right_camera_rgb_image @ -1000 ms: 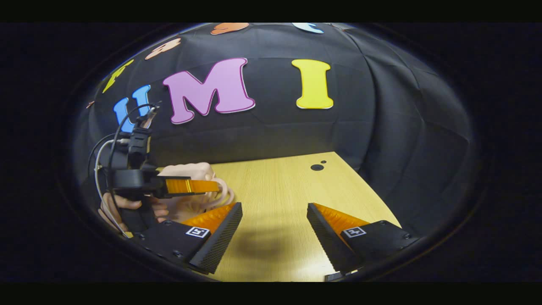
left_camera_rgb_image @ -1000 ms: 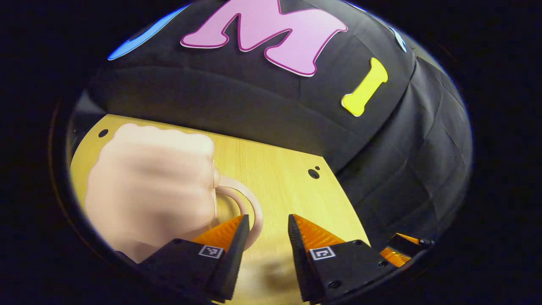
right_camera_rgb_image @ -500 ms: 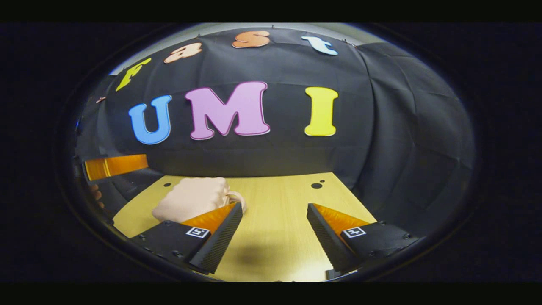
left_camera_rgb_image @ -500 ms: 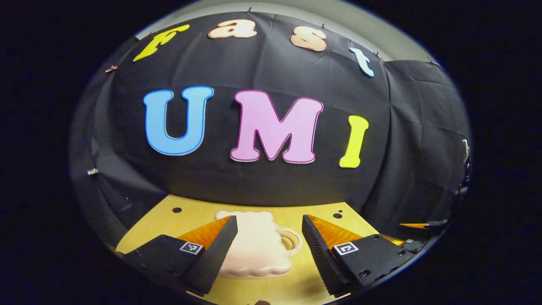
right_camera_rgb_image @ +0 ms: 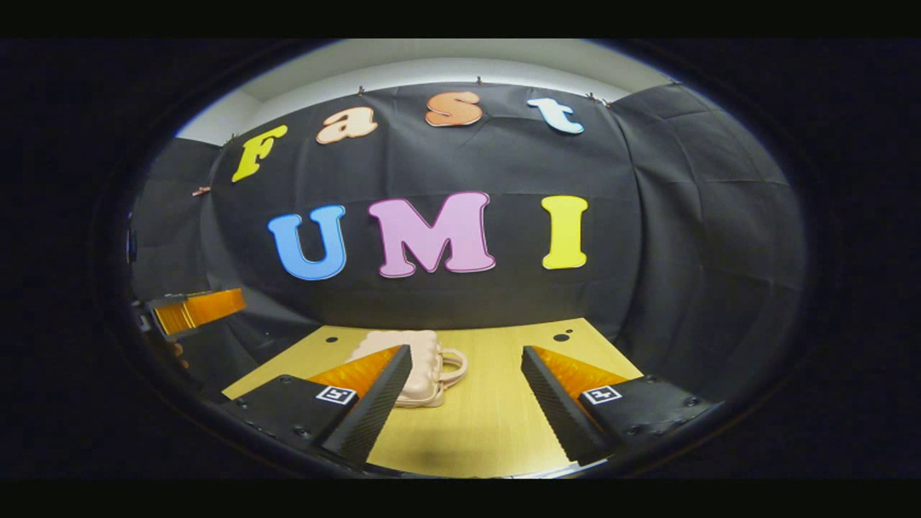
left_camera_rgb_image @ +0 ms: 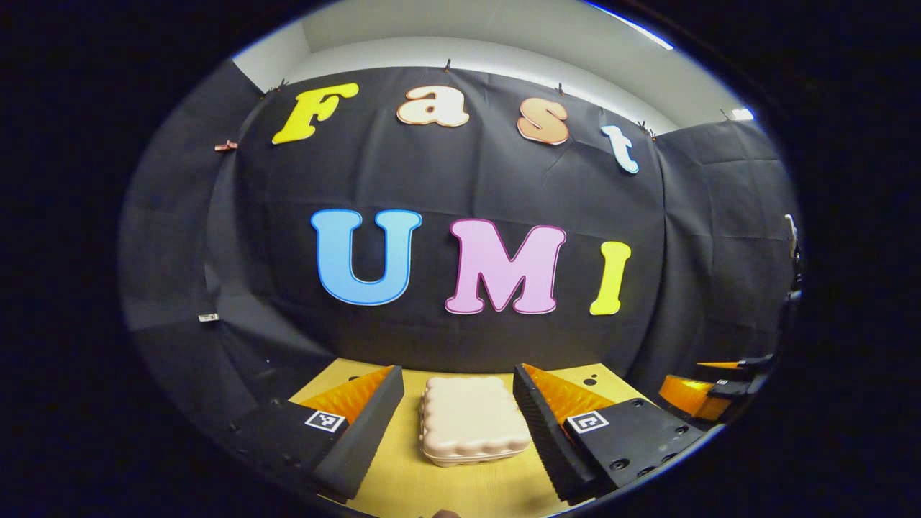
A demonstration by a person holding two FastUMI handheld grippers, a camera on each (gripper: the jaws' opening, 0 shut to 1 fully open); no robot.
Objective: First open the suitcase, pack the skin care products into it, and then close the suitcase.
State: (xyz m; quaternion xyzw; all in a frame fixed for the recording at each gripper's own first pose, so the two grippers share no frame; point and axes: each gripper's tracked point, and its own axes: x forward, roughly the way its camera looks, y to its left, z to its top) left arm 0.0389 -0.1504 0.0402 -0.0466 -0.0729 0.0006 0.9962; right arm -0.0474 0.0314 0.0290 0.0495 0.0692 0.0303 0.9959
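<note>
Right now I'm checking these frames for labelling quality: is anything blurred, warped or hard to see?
Left gripper view: sharp, the pink suitcase crisp on the wooden table, straight edges bowed by the fisheye. Right gripper view: also sharp, with the same bowing; a soft shadow lies on the table under the right hand-held gripper, whose finger hides part of the suitcase.

A pale wooden tabletop [left_camera_rgb_image: 403, 489] stood at the foot of the booth, with small dark round holes near its far corners. Directly behind the tabletop's far edge hung the black cloth wall [left_camera_rgb_image: 460, 180], creased in soft folds and pinned along its upper hem with small clips. More black cloth [right_camera_rgb_image: 712, 237] closed off the side right of the tabletop. Above the cloth showed a plain white wall and ceiling [left_camera_rgb_image: 504, 36], evenly lit.
</note>
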